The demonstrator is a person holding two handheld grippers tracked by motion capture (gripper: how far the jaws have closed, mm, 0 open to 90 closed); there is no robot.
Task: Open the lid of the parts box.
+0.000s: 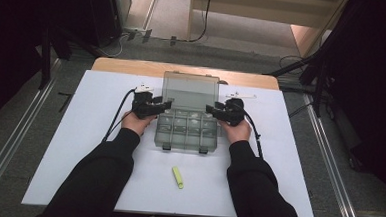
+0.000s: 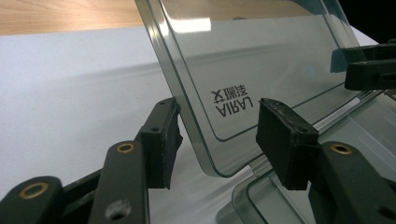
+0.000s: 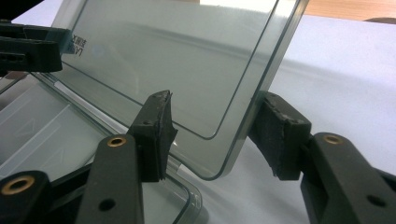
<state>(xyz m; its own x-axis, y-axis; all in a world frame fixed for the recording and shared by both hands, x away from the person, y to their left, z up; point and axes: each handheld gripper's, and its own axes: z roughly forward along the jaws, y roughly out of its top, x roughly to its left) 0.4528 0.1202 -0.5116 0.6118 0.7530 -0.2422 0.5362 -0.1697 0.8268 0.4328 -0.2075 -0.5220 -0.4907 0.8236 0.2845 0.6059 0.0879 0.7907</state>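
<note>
Left tool: the left tool (image 1: 165, 105) sits at the left edge of the organiser box lid (image 2: 261, 70), its jaws astride the lid's lower corner. The outer pad (image 2: 161, 140) lies against or just beside the lid's rim, while the inner pad stands clear of the pane. I read the jaws as wide, not clamping.
Organiser box: a clear plastic compartment box (image 1: 185, 133) on the white counter (image 1: 79, 132), its lid raised and tilted back on the far hinge, two latches at the near edge.
Contents: small pale pieces lie in several compartments; what they are is too small to tell.
Right tool: the right tool (image 1: 211, 109) mirrors it at the lid's right edge, one pad (image 3: 275, 133) touching or nearly touching the rim, the other apart from the pane. Jaws wide, nothing pinched.
Marker: a yellow-green marker (image 1: 177, 177) lies on the counter, near the person, apart from the box.
Step in hand: the lid appears open and let go.
Next move: likely drawing both tools sideways off the lid without knocking it shut.
</note>
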